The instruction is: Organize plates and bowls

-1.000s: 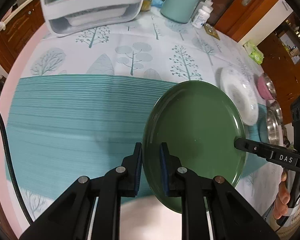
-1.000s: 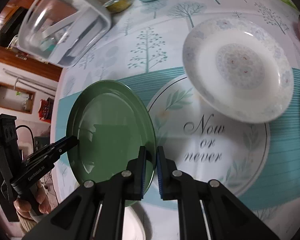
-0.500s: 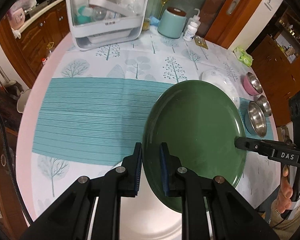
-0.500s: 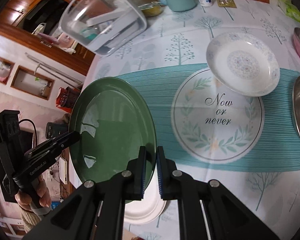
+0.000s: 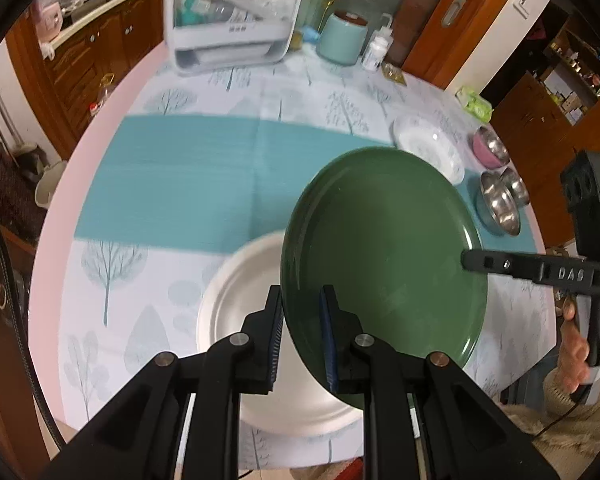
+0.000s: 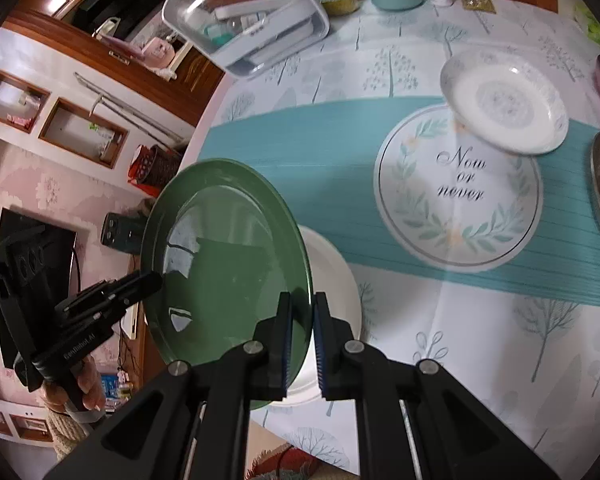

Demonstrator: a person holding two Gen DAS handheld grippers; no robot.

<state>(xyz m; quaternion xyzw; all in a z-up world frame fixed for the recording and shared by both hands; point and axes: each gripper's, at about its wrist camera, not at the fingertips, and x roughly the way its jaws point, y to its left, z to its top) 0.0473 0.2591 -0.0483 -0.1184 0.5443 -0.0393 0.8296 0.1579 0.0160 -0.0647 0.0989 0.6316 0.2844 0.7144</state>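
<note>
A dark green plate (image 5: 384, 256) is held in the air, tilted, above the table. My left gripper (image 5: 302, 334) is shut on its near rim. My right gripper (image 6: 301, 342) is shut on the opposite rim; the plate also shows in the right wrist view (image 6: 224, 256). Below it a plain white plate (image 5: 236, 312) lies near the table's front edge, partly hidden by the green plate; it also shows in the right wrist view (image 6: 332, 276). A patterned white dish (image 6: 504, 100) rests on the edge of a round "Now or never" plate (image 6: 460, 196).
Steel bowls (image 5: 500, 200) and a pink bowl (image 5: 490, 146) sit at the right edge. A white dish rack (image 5: 232, 20), a teal canister (image 5: 342, 38) and a white bottle (image 5: 374, 46) stand at the back. A teal striped runner (image 5: 172, 176) crosses the table.
Both grippers have lifted the green plate higher and drawn it back toward the front edge. The plain white plate has come into view beneath it.
</note>
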